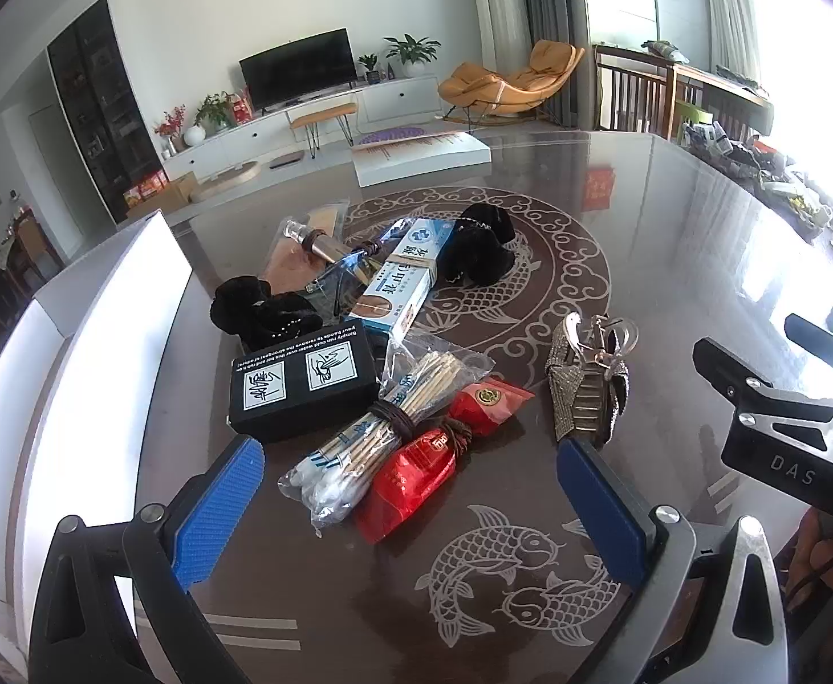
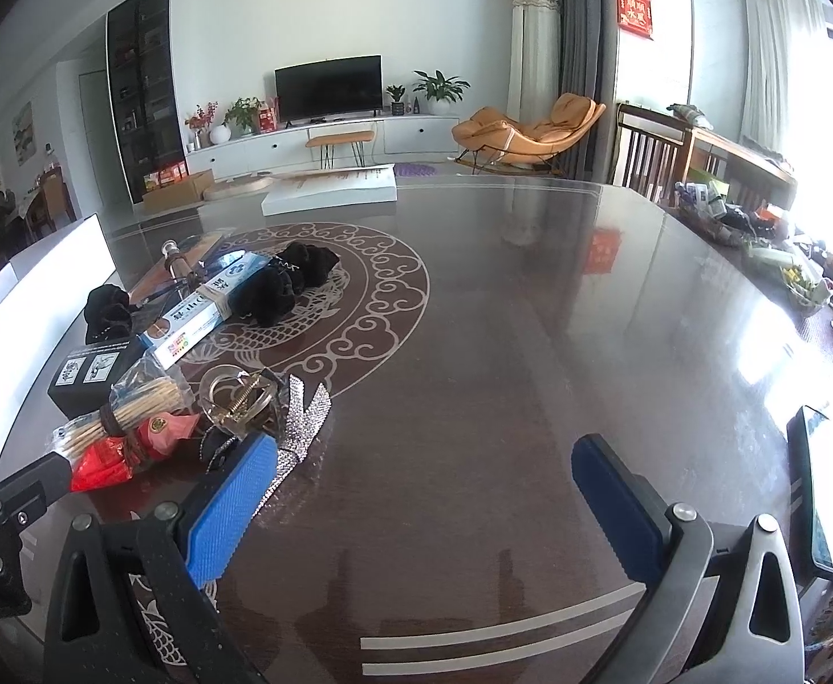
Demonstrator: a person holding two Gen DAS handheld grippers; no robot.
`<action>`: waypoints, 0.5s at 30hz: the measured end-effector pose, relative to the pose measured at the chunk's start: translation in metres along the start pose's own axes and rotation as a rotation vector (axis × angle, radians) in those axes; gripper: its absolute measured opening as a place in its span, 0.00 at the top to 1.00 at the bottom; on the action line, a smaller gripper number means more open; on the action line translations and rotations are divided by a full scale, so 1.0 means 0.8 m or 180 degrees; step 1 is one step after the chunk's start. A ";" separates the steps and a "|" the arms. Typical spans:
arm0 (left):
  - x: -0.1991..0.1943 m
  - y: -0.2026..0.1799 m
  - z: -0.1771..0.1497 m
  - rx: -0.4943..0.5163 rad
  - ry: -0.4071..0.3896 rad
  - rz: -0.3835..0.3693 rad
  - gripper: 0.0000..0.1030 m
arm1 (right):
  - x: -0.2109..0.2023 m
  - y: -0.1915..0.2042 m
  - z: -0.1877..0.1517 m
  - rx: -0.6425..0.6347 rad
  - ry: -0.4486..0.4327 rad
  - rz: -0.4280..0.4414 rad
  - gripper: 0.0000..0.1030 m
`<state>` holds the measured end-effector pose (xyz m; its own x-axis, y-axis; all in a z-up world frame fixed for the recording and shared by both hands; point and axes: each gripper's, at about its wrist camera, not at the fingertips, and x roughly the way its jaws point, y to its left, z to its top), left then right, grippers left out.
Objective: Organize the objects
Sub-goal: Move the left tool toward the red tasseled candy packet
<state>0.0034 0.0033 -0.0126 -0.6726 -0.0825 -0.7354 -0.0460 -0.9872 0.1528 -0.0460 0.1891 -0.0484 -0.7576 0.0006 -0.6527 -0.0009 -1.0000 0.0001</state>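
**Left wrist view: a heap of small things on the worktop, both grippers wide open**

Left wrist view looks down on a dark glossy worktop [image 1: 644,262] patterned with pale fish and cloud scrolls. The left gripper [image 1: 410,504] stands wide open with nothing between its blue pads, hovering just short of the heap. Nearest it lie a bag of cotton swabs [image 1: 359,433] bound with a brown band, and two red packets [image 1: 450,444] beside it, one with a round gold emblem; their writing is too small to read. To the left sits a black box [image 1: 302,387] with two white picture panels and upside-down white print that begins "Simply run cold water over this bar and rub it on your hands". Behind it are a long blue-and-white box [image 1: 405,279] with large Chinese characters, a small bottle [image 1: 316,239] in clear wrap, and two black velvet pouches [image 1: 479,251]. A sparkly hair clip [image 1: 587,387] stands apart on the right. A white tray [image 1: 97,342] runs along the left edge. The other tool's body, at the right edge, is stamped "DAS".

Right wrist view shows the right gripper [image 2: 425,501] equally wide open and empty over bare worktop, the heap to its left. A red wall hanging [image 2: 634,8] carries gold characters.
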 end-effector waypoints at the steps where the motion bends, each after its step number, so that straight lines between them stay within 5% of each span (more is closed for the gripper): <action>1: 0.000 0.000 0.001 -0.0001 0.0002 0.0001 0.00 | 0.000 0.000 0.000 0.0004 0.0000 -0.0001 0.00; 15: 0.009 0.001 0.000 0.0006 0.0097 0.0049 0.00 | 0.004 -0.006 -0.002 0.0056 0.0053 -0.0010 0.00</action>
<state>-0.0014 0.0023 -0.0177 -0.6505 -0.1018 -0.7526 -0.0373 -0.9855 0.1655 -0.0471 0.1937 -0.0517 -0.7466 0.0036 -0.6653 -0.0149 -0.9998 0.0112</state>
